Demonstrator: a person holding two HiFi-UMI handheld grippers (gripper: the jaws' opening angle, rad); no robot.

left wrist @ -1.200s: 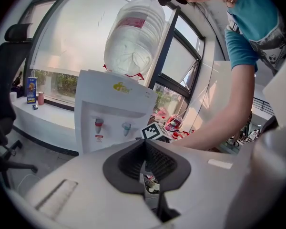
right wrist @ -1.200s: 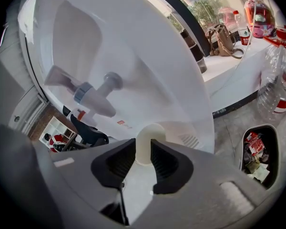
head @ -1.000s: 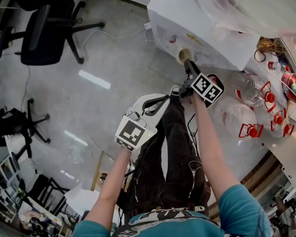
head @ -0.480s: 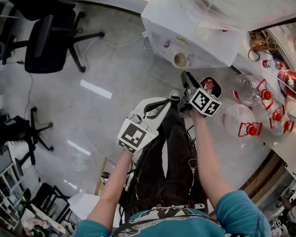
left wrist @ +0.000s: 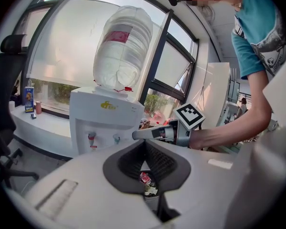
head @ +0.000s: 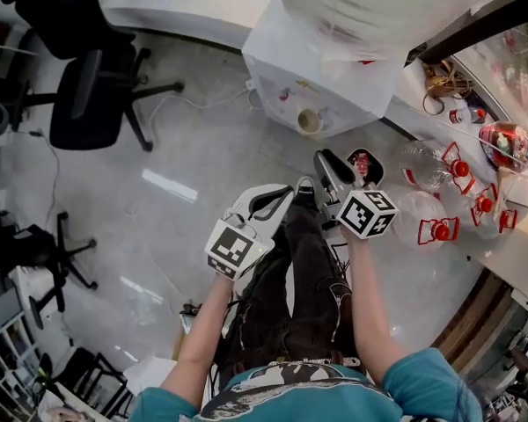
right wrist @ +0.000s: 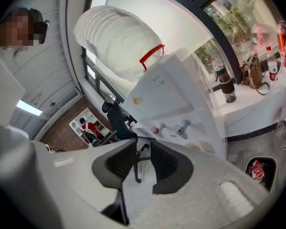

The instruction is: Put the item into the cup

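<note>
- Right gripper view: the right tool [right wrist: 143,148] has its jaws well apart. They have just been closing a little, and only the floor [right wrist: 139,191] shows through the gap between them.
- Left gripper view: the left tool [left wrist: 144,144] has its pad tips together at the far end, with nothing clamped between them.
- Red and white scraps [left wrist: 145,179] show through the slit behind those tips. I cannot tell whether they are what lies in the bin.
- In the head view, the person holds both tools in front of their legs. The left tool is lower and to the left of the right one, and the two do not touch.
- The paper cup [head: 310,121] stands upright in the tap recess of the water dispenser [head: 290,55], below the taps. It is well apart from both tools.
- Neither tool holds the item. The cup's inside looks tan, and no view shows clearly what lies in it.
- A black bin [head: 364,163] with red wrappers inside stands on the floor just beside the right tool's tip, to the right of the dispenser.
- Clear water bottles [head: 422,158] with red handles lie on the floor to the right of the bin.
- A black office chair [head: 84,90] stands on the floor at the left, far from the dispenser.
</note>
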